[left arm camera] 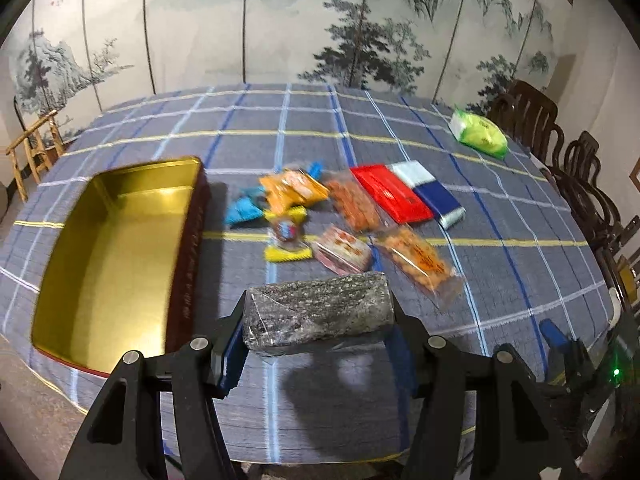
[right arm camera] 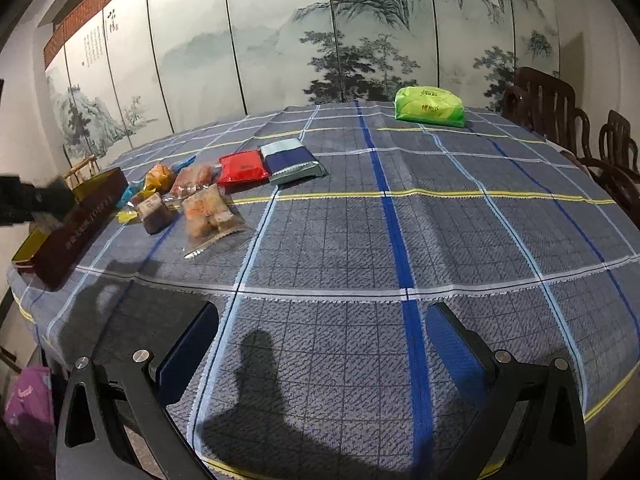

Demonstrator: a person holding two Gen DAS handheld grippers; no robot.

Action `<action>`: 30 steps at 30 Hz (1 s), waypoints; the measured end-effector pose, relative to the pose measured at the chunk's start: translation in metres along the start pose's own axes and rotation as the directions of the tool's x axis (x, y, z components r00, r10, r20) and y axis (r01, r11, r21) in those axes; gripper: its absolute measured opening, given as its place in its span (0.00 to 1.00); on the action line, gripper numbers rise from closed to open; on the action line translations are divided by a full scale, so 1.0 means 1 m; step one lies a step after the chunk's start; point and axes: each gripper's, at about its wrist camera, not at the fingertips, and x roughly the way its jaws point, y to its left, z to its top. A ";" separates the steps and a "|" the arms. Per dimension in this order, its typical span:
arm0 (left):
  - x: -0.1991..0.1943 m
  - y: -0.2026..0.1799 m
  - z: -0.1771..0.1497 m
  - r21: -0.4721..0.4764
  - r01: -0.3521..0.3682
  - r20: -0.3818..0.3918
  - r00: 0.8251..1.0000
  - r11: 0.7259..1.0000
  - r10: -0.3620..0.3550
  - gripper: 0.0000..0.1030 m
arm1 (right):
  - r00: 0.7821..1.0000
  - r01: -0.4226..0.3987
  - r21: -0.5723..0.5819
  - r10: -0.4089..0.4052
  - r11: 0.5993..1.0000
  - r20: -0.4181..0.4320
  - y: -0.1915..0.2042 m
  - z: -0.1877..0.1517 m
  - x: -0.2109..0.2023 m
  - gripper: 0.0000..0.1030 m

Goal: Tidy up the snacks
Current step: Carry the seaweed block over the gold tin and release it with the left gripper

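My left gripper (left arm camera: 320, 312) is shut on a dark speckled snack bar in clear wrap (left arm camera: 318, 310) and holds it above the table, right of the open gold-lined tin (left arm camera: 116, 248). The tin looks empty inside. Several wrapped snacks lie in a loose pile: an orange pack (left arm camera: 292, 190), a red pack (left arm camera: 390, 192), a blue and white pack (left arm camera: 430, 192), a peanut pack (left arm camera: 420, 260). My right gripper (right arm camera: 320, 320) is open and empty over bare cloth near the front edge. In the right wrist view the tin (right arm camera: 76, 216) and the snack pile (right arm camera: 208, 208) are at the far left.
A green tissue pack (left arm camera: 480, 132) lies at the back right of the table, also in the right wrist view (right arm camera: 430, 106). Dark wooden chairs (left arm camera: 560, 148) line the right side. A painted folding screen (right arm camera: 320, 40) stands behind. The checked tablecloth (right arm camera: 440, 220) covers the table.
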 end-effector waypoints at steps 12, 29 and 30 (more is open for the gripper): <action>-0.011 0.054 0.024 -0.028 -0.115 0.055 0.992 0.993 0.117 0.54 | 1.000 0.004 0.026 -0.004 1.000 0.016 -0.004 -0.005 0.000 1.00; 0.019 0.115 0.041 -0.040 -0.253 0.009 0.967 0.967 0.253 0.54 | 1.000 0.029 -0.001 -0.029 1.000 0.010 0.002 -0.006 0.004 1.00; 0.021 0.117 0.043 -0.035 -0.261 0.009 0.965 0.965 0.262 0.54 | 1.000 0.028 0.000 -0.028 1.000 0.011 0.002 -0.006 0.004 1.00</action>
